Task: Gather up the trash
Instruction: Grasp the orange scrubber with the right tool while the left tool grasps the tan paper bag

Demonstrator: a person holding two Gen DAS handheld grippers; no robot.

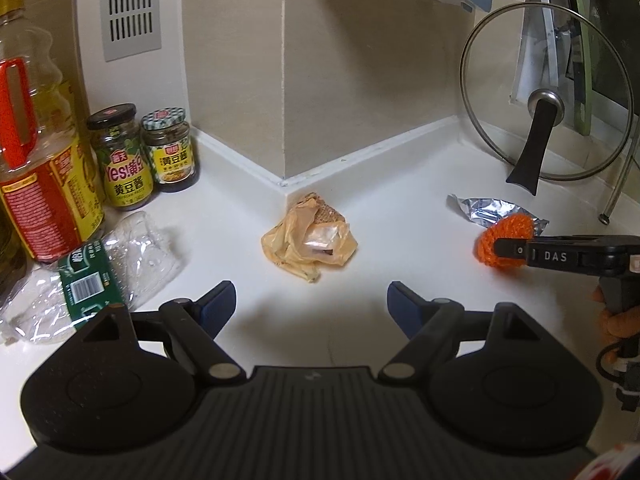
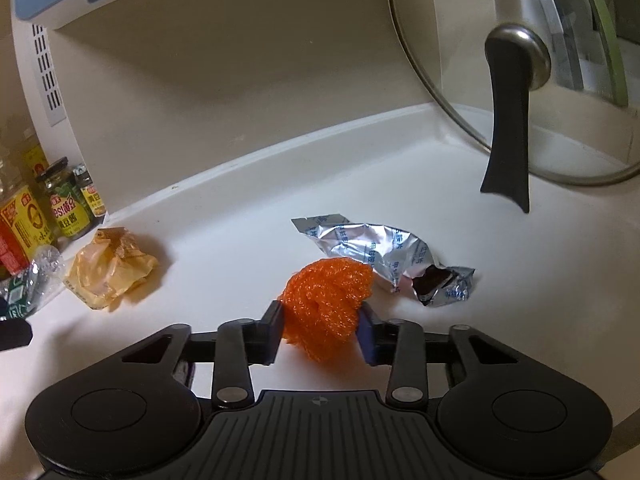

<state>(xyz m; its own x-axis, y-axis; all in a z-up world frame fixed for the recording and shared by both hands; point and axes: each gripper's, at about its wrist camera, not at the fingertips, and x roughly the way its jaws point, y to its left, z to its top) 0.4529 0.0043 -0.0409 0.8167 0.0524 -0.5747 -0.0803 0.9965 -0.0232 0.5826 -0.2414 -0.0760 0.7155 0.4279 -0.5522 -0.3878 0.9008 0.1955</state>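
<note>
An orange mesh ball (image 2: 326, 306) sits on the white counter (image 2: 224, 240) with my right gripper (image 2: 322, 326) shut on it, both blue pads pressing its sides. In the left wrist view the same orange mesh ball (image 1: 505, 240) shows beside the right gripper's black finger. A crumpled silver foil wrapper (image 2: 384, 256) lies just behind the ball. A crumpled yellow plastic bag (image 1: 310, 238) lies in the counter's corner, a little ahead of my open left gripper (image 1: 311, 304), which holds nothing. A crushed clear plastic bottle (image 1: 96, 268) with a green label lies to the left.
An oil bottle (image 1: 40, 160) and two sauce jars (image 1: 140, 156) stand at the left against the wall. A glass pot lid (image 1: 548, 96) leans on a wire rack at the right. The wall corner juts out behind the yellow bag.
</note>
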